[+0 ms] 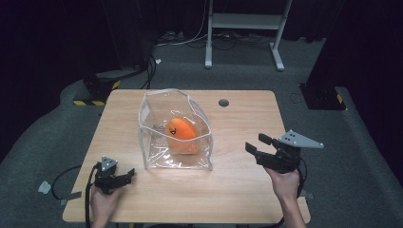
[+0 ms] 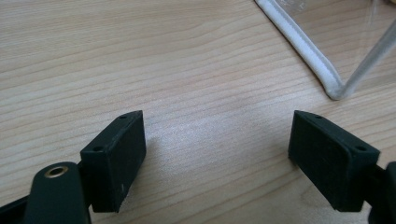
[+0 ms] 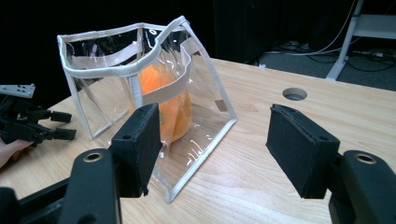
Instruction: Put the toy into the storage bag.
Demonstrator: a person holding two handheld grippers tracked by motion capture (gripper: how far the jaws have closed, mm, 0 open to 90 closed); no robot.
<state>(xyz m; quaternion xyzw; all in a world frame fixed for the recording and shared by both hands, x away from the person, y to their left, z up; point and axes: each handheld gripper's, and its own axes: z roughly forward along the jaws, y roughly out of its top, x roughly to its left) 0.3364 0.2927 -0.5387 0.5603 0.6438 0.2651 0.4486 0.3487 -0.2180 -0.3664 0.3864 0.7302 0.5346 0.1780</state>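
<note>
Both claws stand with jaws apart and empty. The left gripper (image 1: 124, 177) rests low on the wooden table (image 1: 237, 190), the clear bag (image 1: 175, 130) just beyond it to the right. The right gripper (image 1: 259, 145) hovers off the bag's other side, near but apart. Inside sits an orange toy (image 1: 181, 134), perhaps plush; glare blurs it. Farther off lie grey carpet and a white stand (image 1: 244, 28), its top cut off.

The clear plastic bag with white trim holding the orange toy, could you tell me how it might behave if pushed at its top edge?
The clear plastic bag with white trim would probably buckle: its walls already look creased and leaning. The round orange toy inside may roll. The wooden table looks smooth, so the bag might slide.
</note>
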